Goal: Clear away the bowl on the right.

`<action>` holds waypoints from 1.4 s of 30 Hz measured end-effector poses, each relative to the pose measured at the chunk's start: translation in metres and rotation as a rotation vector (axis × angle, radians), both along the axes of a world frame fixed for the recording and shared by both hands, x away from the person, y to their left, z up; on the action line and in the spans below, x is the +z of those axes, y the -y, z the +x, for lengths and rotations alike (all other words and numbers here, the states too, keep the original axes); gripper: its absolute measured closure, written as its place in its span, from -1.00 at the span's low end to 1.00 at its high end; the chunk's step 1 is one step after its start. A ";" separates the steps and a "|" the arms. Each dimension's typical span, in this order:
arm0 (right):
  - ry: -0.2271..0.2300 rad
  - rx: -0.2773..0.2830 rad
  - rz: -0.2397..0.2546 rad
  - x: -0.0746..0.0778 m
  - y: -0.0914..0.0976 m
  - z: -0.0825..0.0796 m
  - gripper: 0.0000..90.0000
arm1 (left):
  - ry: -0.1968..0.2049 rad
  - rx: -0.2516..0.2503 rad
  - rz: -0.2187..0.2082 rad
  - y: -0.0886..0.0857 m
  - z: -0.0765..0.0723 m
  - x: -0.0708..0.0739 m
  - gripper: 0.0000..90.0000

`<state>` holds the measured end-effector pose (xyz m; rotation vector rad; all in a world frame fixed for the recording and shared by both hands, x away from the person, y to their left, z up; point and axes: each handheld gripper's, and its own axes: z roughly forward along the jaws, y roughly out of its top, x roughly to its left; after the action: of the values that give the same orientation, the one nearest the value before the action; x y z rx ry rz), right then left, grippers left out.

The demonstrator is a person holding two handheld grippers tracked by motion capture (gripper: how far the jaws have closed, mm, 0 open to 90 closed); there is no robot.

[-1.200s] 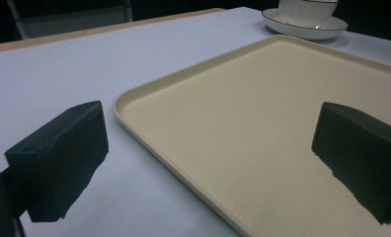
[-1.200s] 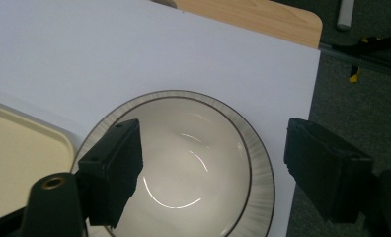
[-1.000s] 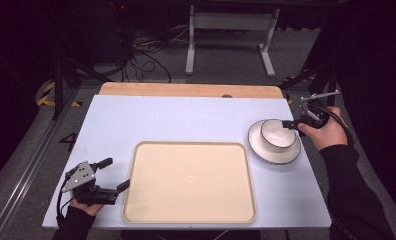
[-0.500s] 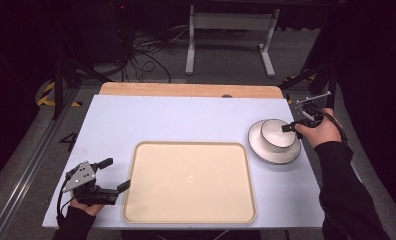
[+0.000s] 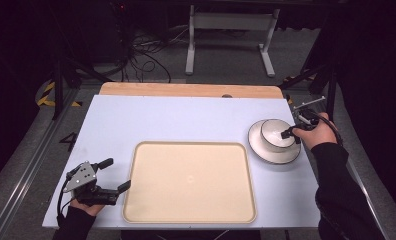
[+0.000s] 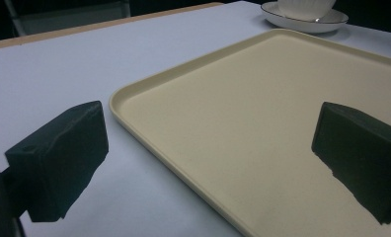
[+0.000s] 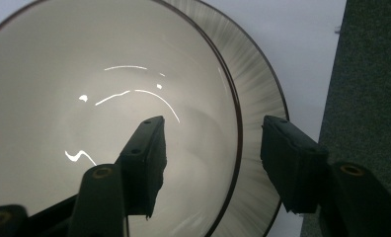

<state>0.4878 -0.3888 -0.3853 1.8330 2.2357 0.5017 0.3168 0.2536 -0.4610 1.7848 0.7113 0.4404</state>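
The white bowl [image 5: 277, 133] sits on a white plate [image 5: 273, 152] at the right of the high view, on the pale blue bench [image 5: 186, 120] just right of the tray's upper right corner. In the right gripper view the bowl [image 7: 85, 98] takes up the upper left, its dark-edged rim curving down through the middle, with the plate [image 7: 260, 98] showing as a streaked band beyond it.

The right gripper [image 5: 292, 134] reaches the bowl from the right edge of the high view, held in a hand with a dark sleeve. In its own view the right gripper [image 7: 211, 153] straddles the bowl's rim: one of the fingers [image 7: 146, 158] hangs inside the bowl, the other lies outside, over the plate. The fingers have just been closing with the rim between them, yet gaps remain on both sides, so they are apart and not pressing on it.

The beige tray [image 5: 188, 182] lies at the centre bottom of the high view. The left gripper [image 5: 113, 176] rests at the lower left, just beside the tray's left edge. In the left gripper view its fingers [image 6: 60, 158] stand wide apart over the tray [image 6: 262, 113] and bench, with nothing between them.
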 end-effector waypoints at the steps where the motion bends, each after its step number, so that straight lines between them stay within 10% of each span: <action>1: -0.009 -0.004 0.002 -0.001 0.000 0.000 0.06 | 0.000 0.000 0.000 0.000 0.000 0.000 -0.97; 28: -0.097 -0.151 0.113 0.001 0.001 0.006 0.82 | 0.001 0.000 0.006 0.000 0.000 0.000 -0.97; 42: -0.084 -0.158 0.042 0.016 -0.002 0.001 0.83 | 0.005 -0.002 0.013 0.000 -0.001 0.001 -0.97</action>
<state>0.4885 -0.3865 -0.3693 2.0673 2.1236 0.4540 0.3162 0.2538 -0.4605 1.7955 0.7050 0.4492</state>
